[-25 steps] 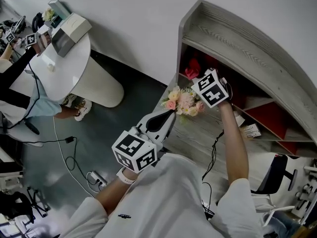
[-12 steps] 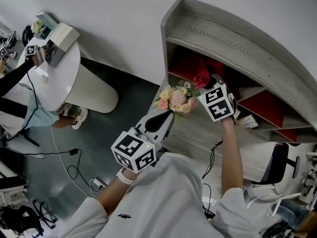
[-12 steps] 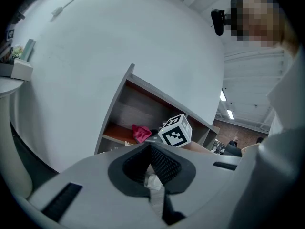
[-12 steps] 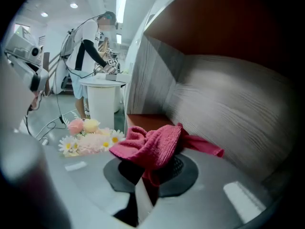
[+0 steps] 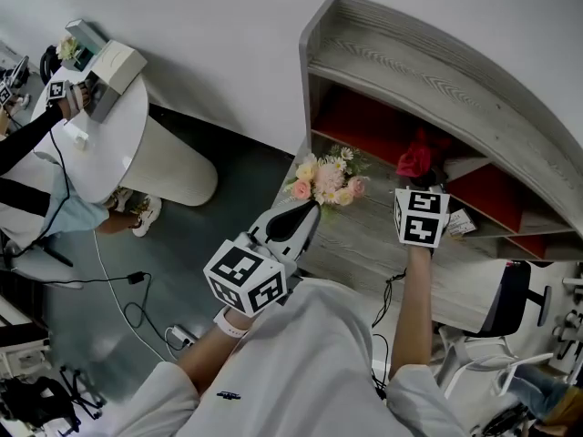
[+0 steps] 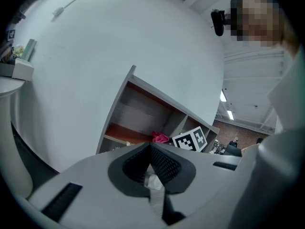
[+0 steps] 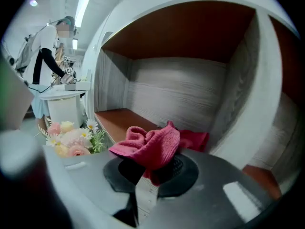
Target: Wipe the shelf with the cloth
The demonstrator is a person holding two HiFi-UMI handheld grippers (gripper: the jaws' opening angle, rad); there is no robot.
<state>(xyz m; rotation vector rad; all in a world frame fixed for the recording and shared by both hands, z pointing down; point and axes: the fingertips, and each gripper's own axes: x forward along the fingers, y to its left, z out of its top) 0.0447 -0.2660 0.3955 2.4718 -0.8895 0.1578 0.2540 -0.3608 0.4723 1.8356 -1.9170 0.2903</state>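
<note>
The right gripper (image 7: 151,171) is clamped on the red cloth (image 7: 152,146), which bunches over its jaws inside the shelf (image 5: 410,62). The left gripper (image 6: 153,170) has its jaws pressed together, well apart from it

right tongs (image 5: 416,180): cloth (image 5: 414,160) at tip, in shelf (image 5: 410,57) bay | flowers (image 5: 326,179): beside | left tongs (image 5: 305,215): near shelf edge

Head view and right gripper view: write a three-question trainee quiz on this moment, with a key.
1. True or false: the right gripper is shut on the pink cloth.
2. The flowers stand: A) between the right gripper's jaws; B) on the shelf, left of the cloth; C) on top of the cloth.
3. Fill in: the left gripper has its jaws ___.
Key: 1 true; 2 B; 3 together.
</note>
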